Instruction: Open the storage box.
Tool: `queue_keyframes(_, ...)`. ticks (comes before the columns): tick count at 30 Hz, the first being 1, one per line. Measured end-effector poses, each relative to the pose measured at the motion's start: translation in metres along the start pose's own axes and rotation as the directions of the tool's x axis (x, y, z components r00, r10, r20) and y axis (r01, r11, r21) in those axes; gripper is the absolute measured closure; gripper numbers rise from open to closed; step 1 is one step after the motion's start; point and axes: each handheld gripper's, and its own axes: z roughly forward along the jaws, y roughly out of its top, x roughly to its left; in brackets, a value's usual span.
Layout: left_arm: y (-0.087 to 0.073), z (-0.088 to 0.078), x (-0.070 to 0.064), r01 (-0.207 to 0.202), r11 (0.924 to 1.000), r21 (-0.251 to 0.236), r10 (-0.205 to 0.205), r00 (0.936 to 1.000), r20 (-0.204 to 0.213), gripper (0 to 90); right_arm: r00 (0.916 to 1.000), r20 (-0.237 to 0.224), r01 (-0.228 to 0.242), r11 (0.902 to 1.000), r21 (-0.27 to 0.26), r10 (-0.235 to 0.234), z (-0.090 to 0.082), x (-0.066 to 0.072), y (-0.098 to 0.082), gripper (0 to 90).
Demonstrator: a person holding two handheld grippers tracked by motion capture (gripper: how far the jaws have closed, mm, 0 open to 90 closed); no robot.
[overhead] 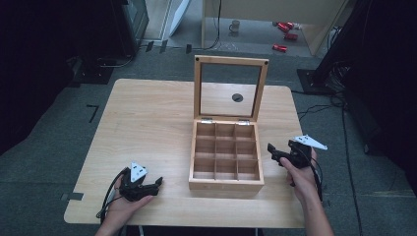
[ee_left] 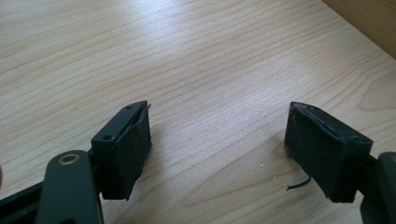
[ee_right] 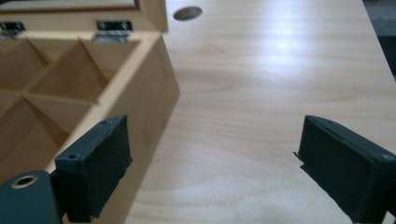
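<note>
My left gripper [overhead: 158,183] rests lower left on the counter [overhead: 147,118], fingers wide, empty. My right gripper [overhead: 271,148], equally spread and empty, flanks the box [overhead: 225,184] at centre, lid up for access.

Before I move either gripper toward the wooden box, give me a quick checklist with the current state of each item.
1. Box lid open and upright: ok.
2. Compartments free of items: ok, all nine look empty.
3. Left gripper open, nothing held: ok.
4. Right gripper open, nothing held: ok.
5. Right gripper apart from the box wall: cannot tell; one jaw sits very close.
6. Table between left gripper and box free of obstacles: ok.
</note>
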Motion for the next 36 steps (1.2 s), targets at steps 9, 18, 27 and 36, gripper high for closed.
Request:
queue_keyframes(9,0.000,0.000,0.000,0.000,1.0000,0.001,0.000,1.0000,0.000,23.2,0.9993,0.030,-0.026,0.9974,0.068,0.023,-0.003,-0.012,-0.032,9.4)
queue_keyframes(18,0.000,0.000,0.000,0.001,1.0000,0.000,-0.001,1.0000,-0.001,23.1,0.9978,0.067,-0.012,0.9917,0.128,0.003,-0.004,-0.009,-0.054,9.4)
queue_keyframes(27,0.000,0.000,0.000,0.002,1.0000,0.000,-0.002,1.0000,-0.001,23.1,0.9902,0.132,0.025,0.9873,0.157,-0.046,-0.023,-0.011,-0.068,9.6)
queue_keyframes(36,0.000,0.000,0.000,0.002,1.0000,0.000,-0.002,1.0000,-0.002,23.1,0.9838,0.150,0.072,0.9835,0.166,-0.097,-0.035,-0.009,-0.080,9.5)
